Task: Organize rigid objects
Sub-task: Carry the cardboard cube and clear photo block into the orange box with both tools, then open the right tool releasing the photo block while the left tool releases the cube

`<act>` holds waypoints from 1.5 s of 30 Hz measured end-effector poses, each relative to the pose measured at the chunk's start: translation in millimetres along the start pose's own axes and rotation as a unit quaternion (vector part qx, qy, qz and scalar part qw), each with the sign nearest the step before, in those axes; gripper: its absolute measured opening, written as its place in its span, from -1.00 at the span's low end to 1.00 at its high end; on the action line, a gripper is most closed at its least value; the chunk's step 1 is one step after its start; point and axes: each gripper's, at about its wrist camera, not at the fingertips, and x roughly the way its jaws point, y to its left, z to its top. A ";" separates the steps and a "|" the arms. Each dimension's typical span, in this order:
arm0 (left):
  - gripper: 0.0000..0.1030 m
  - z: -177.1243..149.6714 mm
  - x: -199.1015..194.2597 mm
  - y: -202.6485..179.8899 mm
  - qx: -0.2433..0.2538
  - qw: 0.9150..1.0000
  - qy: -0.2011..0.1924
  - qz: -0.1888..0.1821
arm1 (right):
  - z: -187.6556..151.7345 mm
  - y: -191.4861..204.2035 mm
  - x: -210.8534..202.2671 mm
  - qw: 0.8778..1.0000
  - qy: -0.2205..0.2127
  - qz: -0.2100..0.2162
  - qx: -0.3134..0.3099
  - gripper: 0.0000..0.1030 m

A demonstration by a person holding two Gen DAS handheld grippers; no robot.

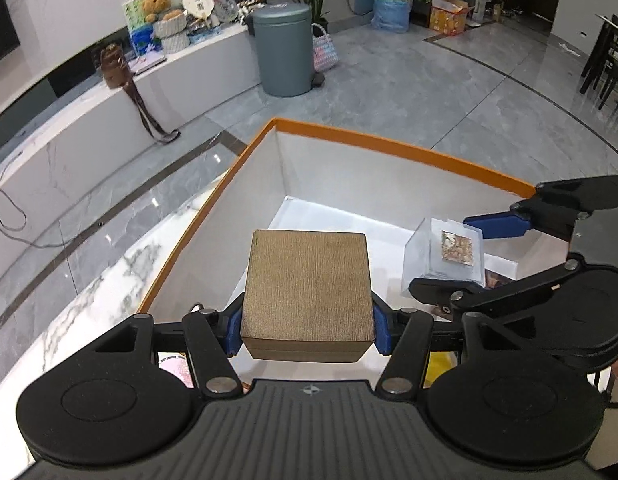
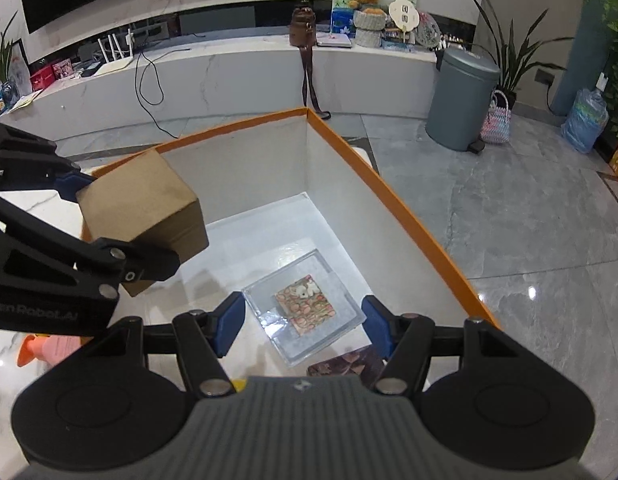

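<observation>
The left gripper [image 1: 307, 328] was clamped on a brown cardboard box [image 1: 307, 292], its blue pads [image 1: 233, 330] pressed against the box's two opposite sides. The box was held in the air above the near left part of an open white bin with an orange rim [image 1: 389, 144], which lay directly ahead of and below the gripper.

The right gripper [image 2: 301, 318] was closed on a clear plastic case [image 2: 305, 306] containing a patterned card, one blue pad at each of its opposite corners. The case sat low inside the same bin, straight ahead of the right gripper; whether it touched the bin floor could not be determined. From the left gripper, the case appeared ahead and to the right.

A dark patterned flat item [image 2: 345, 362] lay just beneath the right gripper's near edge. The bin stood on a white marbled tabletop [image 1: 109, 264].
</observation>
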 end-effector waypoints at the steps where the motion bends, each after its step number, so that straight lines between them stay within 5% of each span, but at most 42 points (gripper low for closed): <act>1: 0.31 0.5 2.3 2.1 -0.002 1.000 0.003 -0.001 | 0.7 -1.1 2.8 1.000 0.003 0.001 0.002 0.23; 10: 0.31 4.2 23.0 13.4 0.005 0.999 0.030 0.015 | 2.2 4.9 19.1 1.000 0.018 0.010 0.002 0.23; 16: 0.31 9.3 36.4 15.1 0.052 0.996 0.058 0.036 | 5.2 21.1 27.8 0.999 0.026 0.027 -0.012 0.23; 28: 0.31 8.6 65.5 14.3 0.097 0.991 0.094 0.020 | 5.1 51.9 51.3 0.996 0.064 0.041 -0.043 0.23; 45: 0.42 10.2 67.7 7.9 0.117 0.988 0.098 0.019 | 12.9 47.0 70.8 0.994 0.098 0.035 -0.036 0.29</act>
